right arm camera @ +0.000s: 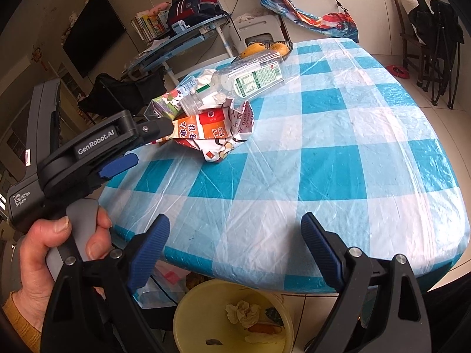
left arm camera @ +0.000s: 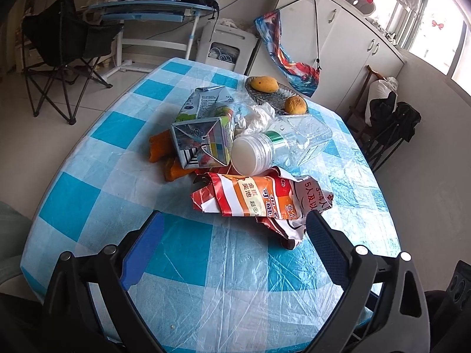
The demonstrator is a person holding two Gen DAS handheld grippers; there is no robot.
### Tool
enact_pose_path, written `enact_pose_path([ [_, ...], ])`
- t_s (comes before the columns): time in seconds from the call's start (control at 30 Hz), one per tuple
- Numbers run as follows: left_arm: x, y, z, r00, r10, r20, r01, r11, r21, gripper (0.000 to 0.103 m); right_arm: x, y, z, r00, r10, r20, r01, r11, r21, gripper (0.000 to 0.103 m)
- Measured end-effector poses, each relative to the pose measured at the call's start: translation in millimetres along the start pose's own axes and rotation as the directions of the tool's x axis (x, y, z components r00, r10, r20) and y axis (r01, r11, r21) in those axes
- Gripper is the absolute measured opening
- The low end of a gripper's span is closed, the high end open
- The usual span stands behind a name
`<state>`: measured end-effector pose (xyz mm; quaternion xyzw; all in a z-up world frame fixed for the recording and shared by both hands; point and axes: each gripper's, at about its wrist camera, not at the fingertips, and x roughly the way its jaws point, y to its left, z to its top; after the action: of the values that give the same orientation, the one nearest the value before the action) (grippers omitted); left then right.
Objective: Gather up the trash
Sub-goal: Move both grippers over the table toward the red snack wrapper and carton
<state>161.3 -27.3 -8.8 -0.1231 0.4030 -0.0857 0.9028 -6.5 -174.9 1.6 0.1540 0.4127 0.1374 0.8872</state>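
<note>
Right wrist alone shows yellow bin point(right arm camera: 188, 317) under table point(right arm camera: 353, 176).

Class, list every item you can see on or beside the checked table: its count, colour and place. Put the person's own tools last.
snack wrapper: 1, red-orange-white, nearest pile edge
plastic bottle: 1, clear, white cap, lying down
cartons: 2, multicoloured, pile's left
tissue: 1, white, behind bottle
orange peels: several, beside cartons
fruit dish: 1, holds two yellow-orange fruits
bin: 1, yellow, below table edge
left gripper: open
right gripper: open
</note>
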Motion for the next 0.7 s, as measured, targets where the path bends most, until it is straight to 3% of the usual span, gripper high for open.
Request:
enact_pose_path([
  [0.3, 13.0, 4.8, 5.4, 1.000, 0.004, -0.022, -0.006, 0.999, -0.049, 0.093, 3.2, 2.2, 11.1, 1.000, -0.022, 0.013, 0.023, 0.999, -0.034, 0.087],
  [0.7, -22.1, 13.3, -1.7, 1.000, 0.014, -0.012, -0.015, 0.998, -0.067, 0.095, 40.7, -28.4, 67.4, 0.974, -0.223, -0.034, 0.220, 0.972, -0.086, 0.087],
])
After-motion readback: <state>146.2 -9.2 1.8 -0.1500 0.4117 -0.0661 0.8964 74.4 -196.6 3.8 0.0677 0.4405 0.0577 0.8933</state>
